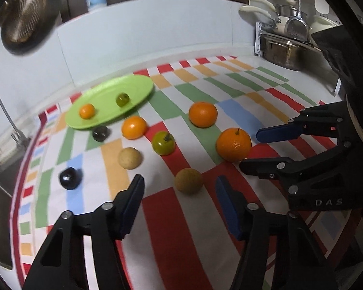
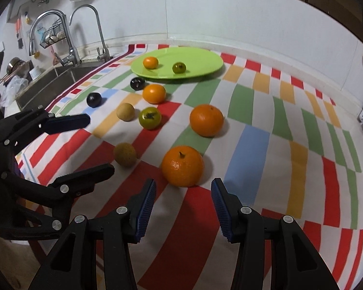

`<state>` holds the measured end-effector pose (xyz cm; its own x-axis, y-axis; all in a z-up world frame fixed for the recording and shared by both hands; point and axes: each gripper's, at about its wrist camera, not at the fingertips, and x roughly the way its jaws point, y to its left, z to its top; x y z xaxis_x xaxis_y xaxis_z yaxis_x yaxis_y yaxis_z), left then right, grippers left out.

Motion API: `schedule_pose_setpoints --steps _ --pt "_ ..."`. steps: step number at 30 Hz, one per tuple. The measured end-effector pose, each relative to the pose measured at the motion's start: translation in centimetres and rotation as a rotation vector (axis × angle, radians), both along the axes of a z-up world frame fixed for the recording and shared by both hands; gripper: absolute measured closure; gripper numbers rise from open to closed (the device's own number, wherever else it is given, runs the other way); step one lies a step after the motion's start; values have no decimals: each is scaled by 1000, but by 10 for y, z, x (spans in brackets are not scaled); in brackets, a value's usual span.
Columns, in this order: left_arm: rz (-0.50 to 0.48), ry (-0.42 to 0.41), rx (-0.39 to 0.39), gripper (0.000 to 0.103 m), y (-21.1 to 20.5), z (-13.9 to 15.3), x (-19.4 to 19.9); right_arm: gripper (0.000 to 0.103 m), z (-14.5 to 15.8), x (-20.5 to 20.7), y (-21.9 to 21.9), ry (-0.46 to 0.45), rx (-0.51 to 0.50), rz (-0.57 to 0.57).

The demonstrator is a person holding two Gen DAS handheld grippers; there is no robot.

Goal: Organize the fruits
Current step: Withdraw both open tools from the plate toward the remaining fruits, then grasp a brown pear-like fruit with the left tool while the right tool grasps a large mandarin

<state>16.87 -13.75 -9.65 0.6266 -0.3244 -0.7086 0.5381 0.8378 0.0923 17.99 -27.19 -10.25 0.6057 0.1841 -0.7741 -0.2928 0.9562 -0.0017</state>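
A green plate (image 2: 200, 59) (image 1: 101, 96) at the back of the chequered cloth holds a small orange (image 2: 150, 62) and a small green fruit (image 2: 179, 67). Loose on the cloth lie several oranges, a green tomato-like fruit (image 2: 149, 118), two brown round fruits and two dark plums. My left gripper (image 1: 179, 188) is open and empty, just before a brown fruit (image 1: 188, 180). My right gripper (image 2: 183, 193) is open and empty, just before a large orange (image 2: 182, 166). Each gripper shows in the other's view: the right (image 1: 250, 148), the left (image 2: 99, 142).
A sink with two taps (image 2: 67, 55) lies left of the cloth. A dish rack with pots (image 1: 288, 38) stands at the back right. A pan (image 1: 24, 17) hangs on the wall. The white wall runs behind the plate.
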Motion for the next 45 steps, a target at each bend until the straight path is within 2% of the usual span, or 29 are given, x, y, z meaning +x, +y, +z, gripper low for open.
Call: schedule_pose_setpoints --steps 5,9,12,14,16,25,45 --pt "-4 34 -12 58 -5 -8 8 55 -4 6 0 0 8 -7" --pt "-14 80 -24 72 -5 -12 14 55 -4 11 -1 2 24 -14" --pt "-8 84 -36 74 -5 -12 15 56 -7 15 1 5 35 -17" --pt "-4 86 -40 74 -5 -12 16 56 -9 18 2 12 43 -20" --pt "0 89 -43 74 -4 -11 17 61 -11 20 4 17 53 -20" --pt "30 65 -69 74 5 5 10 62 -6 15 7 0 66 -42" --pt "62 -40 -119 74 52 67 9 62 60 -3 38 -139 132 -101"
